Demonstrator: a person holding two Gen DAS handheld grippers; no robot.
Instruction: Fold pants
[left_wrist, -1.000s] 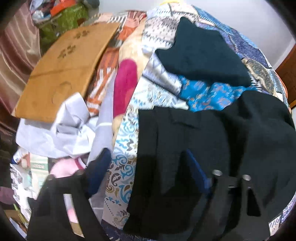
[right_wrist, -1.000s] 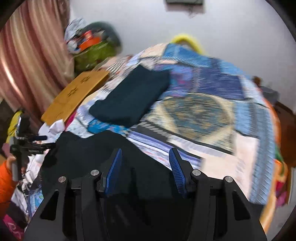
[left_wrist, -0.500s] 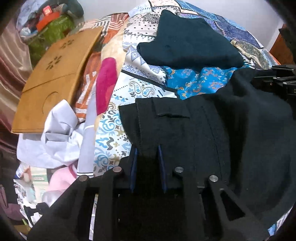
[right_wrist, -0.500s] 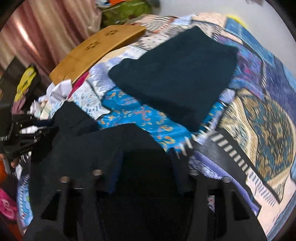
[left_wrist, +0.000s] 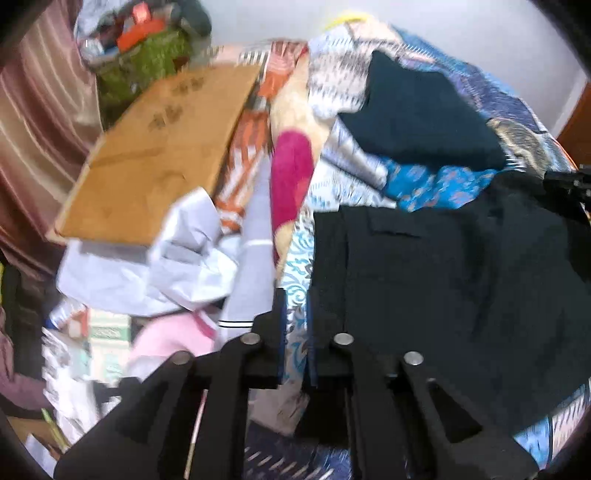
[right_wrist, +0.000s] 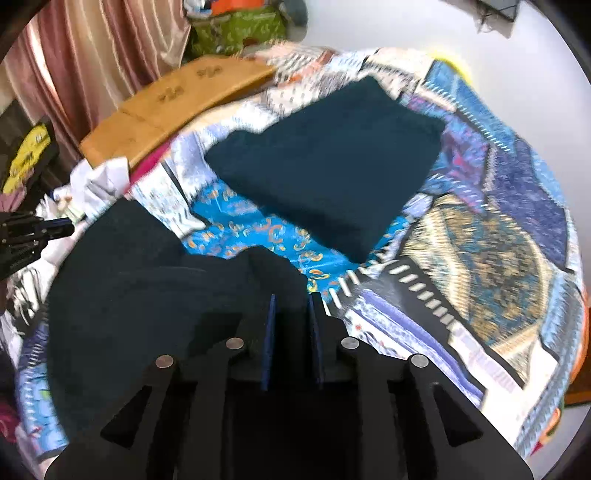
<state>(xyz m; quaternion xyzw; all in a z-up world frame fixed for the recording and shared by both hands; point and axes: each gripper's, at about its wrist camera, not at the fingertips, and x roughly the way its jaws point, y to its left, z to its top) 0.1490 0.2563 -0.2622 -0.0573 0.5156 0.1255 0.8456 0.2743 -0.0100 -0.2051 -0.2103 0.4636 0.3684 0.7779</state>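
At the near edge of the bed (right_wrist: 498, 277), the right hand-held gripper (right_wrist: 291, 314) has just been closing its jaws, and now it is clenched on a raised fold of the black pants (right_wrist: 147, 295), with the dark cloth between the pads. The left hand-held gripper (left_wrist: 295, 317) has also just narrowed its jaws, at the other side edge of the pants. Patterned bed cover shows through its gap, so I cannot tell if it really pinches the cloth. The pants lie spread and a little wrinkled on the cover between the two grippers. Further away rests a dark folded garment (right_wrist: 332, 166), and beyond it a wooden board (left_wrist: 155, 147). I judge the step is taking hold of the near end for a fold. The next move needs both grips sure, then an even lift and carry of this end over the far part
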